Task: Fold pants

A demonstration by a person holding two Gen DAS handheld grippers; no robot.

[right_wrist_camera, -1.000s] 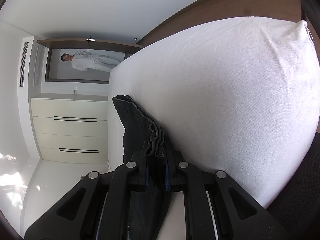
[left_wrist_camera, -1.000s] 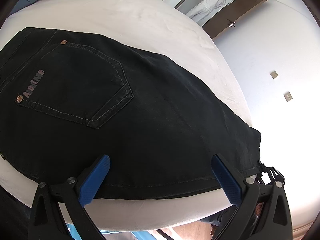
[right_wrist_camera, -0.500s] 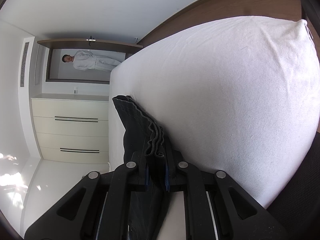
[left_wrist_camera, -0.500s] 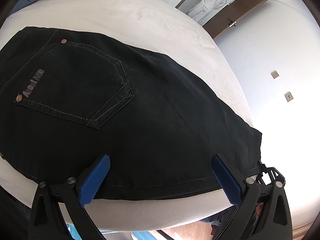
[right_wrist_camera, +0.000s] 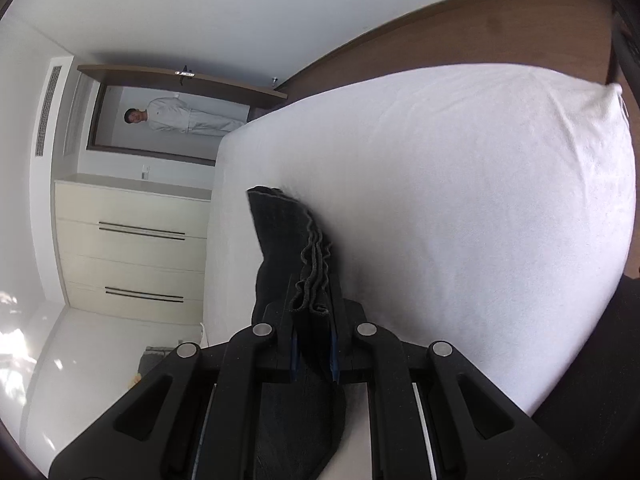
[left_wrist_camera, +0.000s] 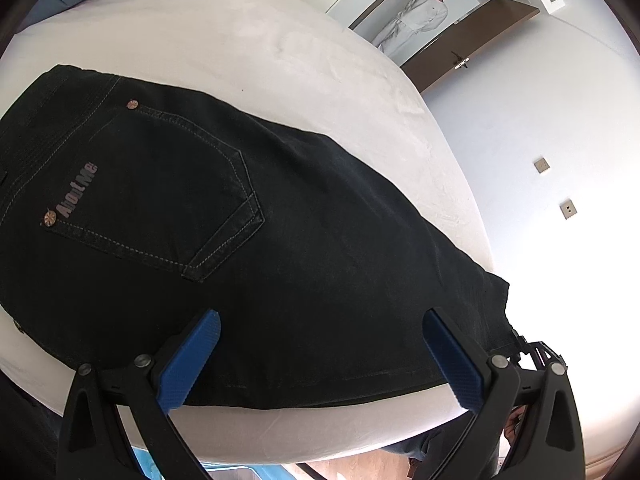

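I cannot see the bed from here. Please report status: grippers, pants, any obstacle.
Left gripper open above black jeans. Right gripper shut on the layered hem end. Jeans flat on white bed. Nothing in the way.

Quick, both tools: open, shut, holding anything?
Left tool: open, over the pants, gripping nothing.
Right tool: shut on the pants' bunched hem.

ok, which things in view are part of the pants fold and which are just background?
Job:
- black pants, spread on the bed
- right tool, shut on the bunched hem end
- left tool, open over the near edge

Background:
- person in white in the doorway
- drawer unit
- wall switches
- wooden headboard
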